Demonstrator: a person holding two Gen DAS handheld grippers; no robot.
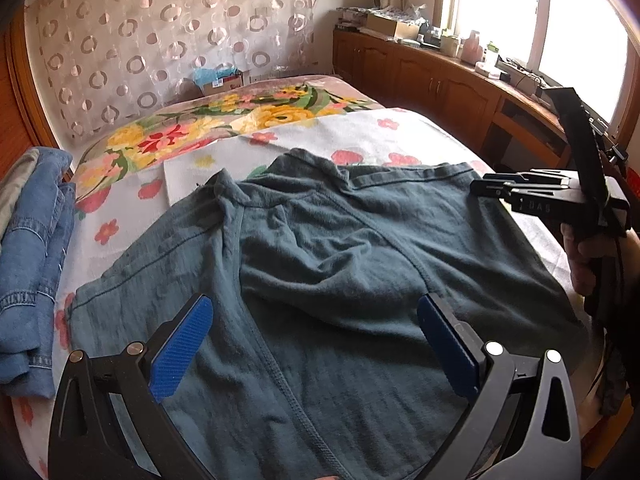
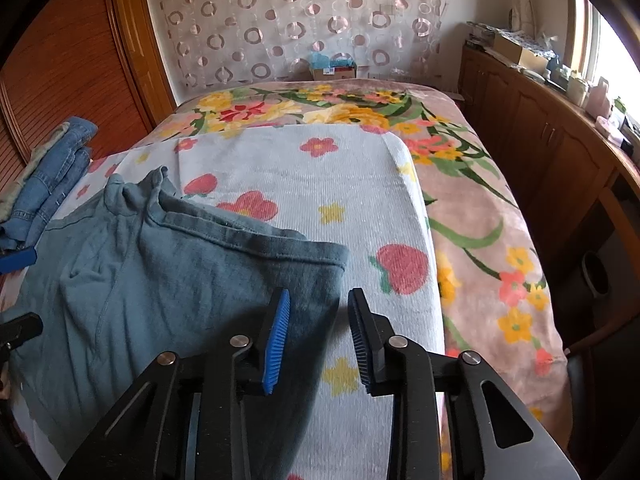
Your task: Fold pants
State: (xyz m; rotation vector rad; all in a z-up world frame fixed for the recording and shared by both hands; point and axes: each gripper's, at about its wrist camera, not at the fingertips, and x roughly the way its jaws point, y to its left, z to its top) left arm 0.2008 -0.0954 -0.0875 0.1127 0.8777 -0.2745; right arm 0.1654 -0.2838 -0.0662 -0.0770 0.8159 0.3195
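Teal-grey pants [image 1: 320, 264] lie spread and rumpled on the bed's white flowered sheet [image 1: 360, 132], waistband toward the far side. My left gripper [image 1: 316, 320] is wide open and empty, hovering over the middle of the pants. My right gripper [image 2: 318, 320] is partly open and empty, just above the pants' right edge [image 2: 312, 280] near the waistband corner. The right gripper also shows in the left wrist view [image 1: 492, 190], held over the pants' right side. The pants fill the left half of the right wrist view [image 2: 160, 280].
A stack of folded blue jeans [image 1: 32, 264] sits at the bed's left edge, also in the right wrist view [image 2: 52, 176]. A floral blanket [image 2: 480, 216] covers the far and right side of the bed. Wooden cabinets [image 2: 540, 152] with clutter run along the right wall.
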